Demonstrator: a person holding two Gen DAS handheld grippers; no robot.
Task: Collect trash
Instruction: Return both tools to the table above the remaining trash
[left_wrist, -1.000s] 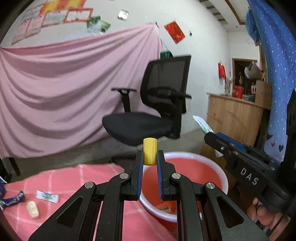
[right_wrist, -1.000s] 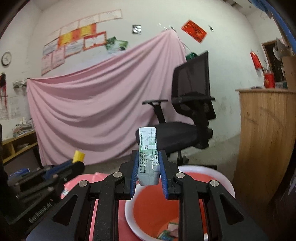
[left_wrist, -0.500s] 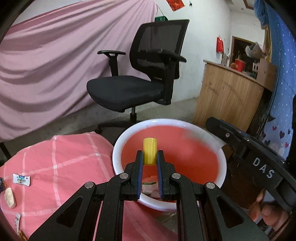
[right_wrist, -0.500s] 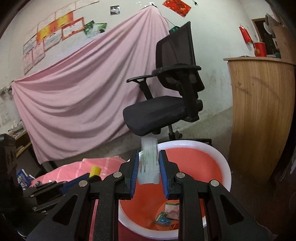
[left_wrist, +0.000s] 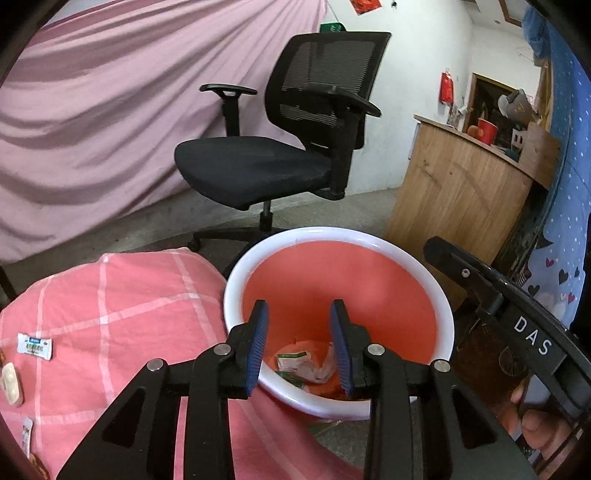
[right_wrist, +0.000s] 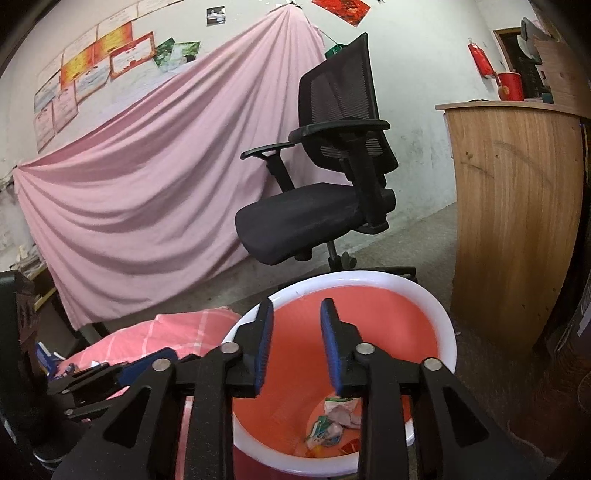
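Orange plastic fills both views: the bin (left_wrist: 340, 280) sits right under the two tools, white rim up, beside the pink checked table (left_wrist: 110, 295). And both drops are done! The left tool (left_wrist: 299, 345) now stands wide with nothing between its blue pads, where half a second ago it was pinching a small yellow piece over the bin. Same story on the right tool (right_wrist: 297, 347): jaws spread, and the white printed packet it carried is gone from them. Down at the bottom of the bin lies a little heap of wrappers (right_wrist: 334, 421), green-and-white and crumpled pale ones; I can't pick out the yellow piece among them from here.

So that's two more items banked. But it isn't over: on the table's left side a white sachet (left_wrist: 34, 346) waits, a pale oval candy (left_wrist: 11, 380) just below it, and another wrapper (left_wrist: 26, 439) near the edge. Likely next call is the left tool swinging back that way, it's nearer.
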